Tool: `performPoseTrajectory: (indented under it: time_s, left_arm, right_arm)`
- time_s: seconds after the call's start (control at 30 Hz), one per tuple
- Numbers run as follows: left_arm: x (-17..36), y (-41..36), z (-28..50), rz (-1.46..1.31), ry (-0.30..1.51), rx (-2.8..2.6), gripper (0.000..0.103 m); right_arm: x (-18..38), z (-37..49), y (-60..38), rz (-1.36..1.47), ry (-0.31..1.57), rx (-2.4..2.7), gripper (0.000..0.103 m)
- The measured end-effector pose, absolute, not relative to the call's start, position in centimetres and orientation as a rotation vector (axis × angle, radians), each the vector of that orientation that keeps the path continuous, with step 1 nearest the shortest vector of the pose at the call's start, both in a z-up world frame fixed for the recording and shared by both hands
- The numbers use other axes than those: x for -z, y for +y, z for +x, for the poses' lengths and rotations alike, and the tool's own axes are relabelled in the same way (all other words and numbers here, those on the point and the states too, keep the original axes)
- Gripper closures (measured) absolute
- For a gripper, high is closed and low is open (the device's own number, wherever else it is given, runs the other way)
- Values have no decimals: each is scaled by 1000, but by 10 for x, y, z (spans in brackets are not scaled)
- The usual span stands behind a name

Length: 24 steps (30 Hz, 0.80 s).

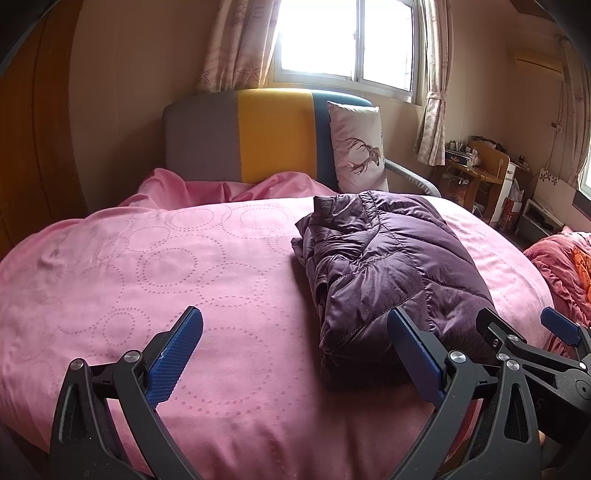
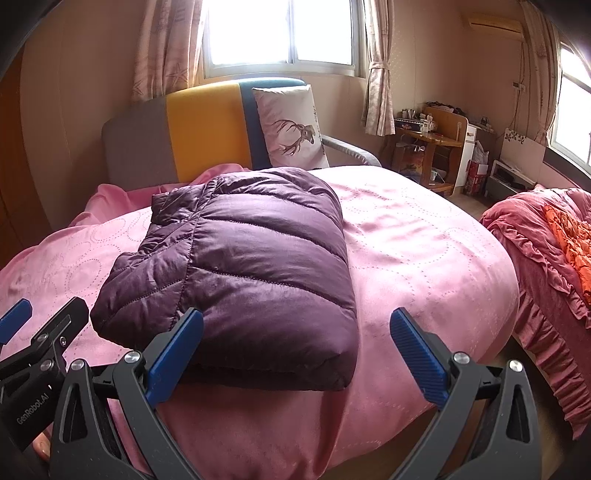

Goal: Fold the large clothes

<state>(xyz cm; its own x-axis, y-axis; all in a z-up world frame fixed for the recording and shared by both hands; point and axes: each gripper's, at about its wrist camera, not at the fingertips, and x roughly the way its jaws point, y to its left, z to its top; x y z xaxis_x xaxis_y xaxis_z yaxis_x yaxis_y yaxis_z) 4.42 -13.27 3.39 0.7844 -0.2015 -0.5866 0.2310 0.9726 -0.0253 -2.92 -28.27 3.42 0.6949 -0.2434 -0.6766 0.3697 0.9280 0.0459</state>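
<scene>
A purple quilted down jacket (image 1: 388, 266) lies folded into a thick rectangle on the pink bedspread (image 1: 147, 266). My left gripper (image 1: 295, 350) is open above the bedspread, its right finger near the jacket's near left corner. In the right wrist view the folded jacket (image 2: 251, 273) fills the middle of the bed (image 2: 424, 251). My right gripper (image 2: 295, 350) is open and holds nothing, its left finger in front of the jacket's near edge. The right gripper (image 1: 524, 328) also shows at the right edge of the left wrist view.
A grey, yellow and blue headboard (image 1: 258, 136) and a white deer pillow (image 1: 358, 147) stand at the far end. A red ruffled quilt (image 2: 554, 266) lies on another bed to the right. A wooden desk (image 2: 432, 144) with clutter sits by the curtained window (image 2: 280, 33).
</scene>
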Motion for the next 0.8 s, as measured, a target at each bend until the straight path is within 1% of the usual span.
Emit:
performPoseTrajectory:
  time_s: [0.8]
  left_arm:
    - [-39,-127,39,48,611,219,4]
  right_arm:
    - [-32,-28,-281,181,729,333,2]
